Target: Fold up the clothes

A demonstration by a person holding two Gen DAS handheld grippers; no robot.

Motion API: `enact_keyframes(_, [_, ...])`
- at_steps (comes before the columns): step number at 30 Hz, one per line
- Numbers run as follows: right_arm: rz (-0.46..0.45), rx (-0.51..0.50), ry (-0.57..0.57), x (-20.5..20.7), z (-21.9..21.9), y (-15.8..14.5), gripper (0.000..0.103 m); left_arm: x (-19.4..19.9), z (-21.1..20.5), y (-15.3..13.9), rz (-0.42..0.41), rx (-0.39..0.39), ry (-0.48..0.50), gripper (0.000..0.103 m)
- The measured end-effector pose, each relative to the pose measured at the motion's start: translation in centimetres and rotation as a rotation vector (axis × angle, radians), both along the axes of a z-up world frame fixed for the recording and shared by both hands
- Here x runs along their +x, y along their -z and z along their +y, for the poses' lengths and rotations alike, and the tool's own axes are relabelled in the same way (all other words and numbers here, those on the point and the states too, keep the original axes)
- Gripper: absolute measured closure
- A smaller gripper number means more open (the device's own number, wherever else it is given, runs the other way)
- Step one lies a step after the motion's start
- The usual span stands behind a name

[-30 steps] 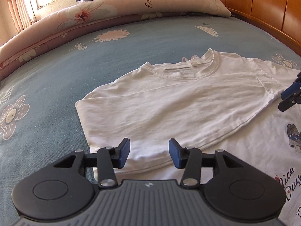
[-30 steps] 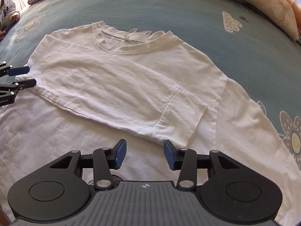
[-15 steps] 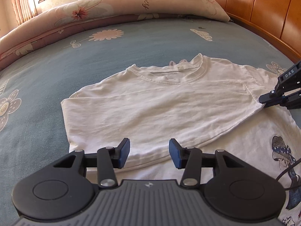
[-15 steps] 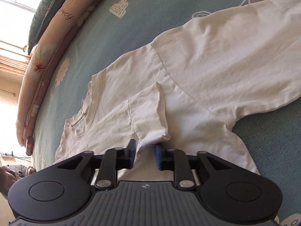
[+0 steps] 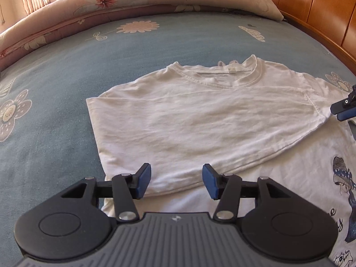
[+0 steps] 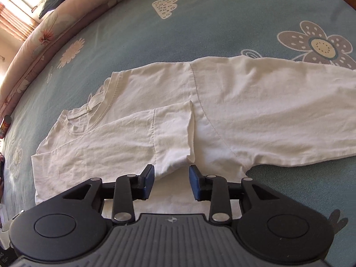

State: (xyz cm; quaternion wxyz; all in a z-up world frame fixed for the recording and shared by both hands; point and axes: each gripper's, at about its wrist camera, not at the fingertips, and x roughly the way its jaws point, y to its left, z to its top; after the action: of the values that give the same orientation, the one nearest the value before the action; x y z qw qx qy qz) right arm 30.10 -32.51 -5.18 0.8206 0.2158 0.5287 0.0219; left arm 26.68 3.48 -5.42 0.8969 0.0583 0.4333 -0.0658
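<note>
A white long-sleeved T-shirt (image 5: pixel 200 115) lies flat on the blue flowered bedsheet, one sleeve folded across its chest. My left gripper (image 5: pixel 176 181) is open and empty, just above the folded side's near edge. My right gripper (image 6: pixel 170 182) is open and empty; the folded sleeve's cuff (image 6: pixel 175 133) lies just ahead of its jaws. The other sleeve (image 6: pixel 289 111) stretches out to the right. The right gripper's fingertips (image 5: pixel 342 111) show at the right edge of the left wrist view, next to the cuff.
A rolled pink flowered quilt (image 5: pixel 111 4) and pillows lie along the far side of the bed. A wooden headboard (image 5: pixel 322 11) stands at the right. A printed figure (image 5: pixel 342 178) shows on the shirt's front. The blue sheet (image 5: pixel 44 111) surrounds the shirt.
My right gripper opened and let go of the sleeve cuff, which now lies flat on the shirt. My left gripper drew slightly closer over the shirt and stayed open.
</note>
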Motion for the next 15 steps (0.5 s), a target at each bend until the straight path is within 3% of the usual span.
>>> enact_keyframes(4, [-0.045, -0.043, -0.092, 0.6, 2.0, -0.8, 0.054, 2.1, 1.0, 0.4, -0.024, 0.037, -0.028, 0.051])
enact_keyframes(7, [-0.071, -0.051, -0.149, 1.2, 4.0, -1.2, 0.053, 3.5, 2.4, 2.4, 0.033, 0.086, -0.068, 0.048])
enact_keyframes(10, [-0.088, -0.04, -0.189, 1.7, 5.5, -1.5, 0.05, 3.3, 4.5, 1.6, 0.025, 0.065, -0.158, 0.049])
enact_keyframes(11, [-0.091, -0.036, -0.204, 1.7, 6.0, -1.4, 0.049, 3.1, 4.9, 1.1, 0.017, 0.053, -0.174, 0.056])
enact_keyframes(15, [-0.068, -0.026, -0.251, 1.2, 7.5, -0.6, 0.048, 1.6, 4.6, -0.5, -0.005, -0.052, -0.086, 0.053])
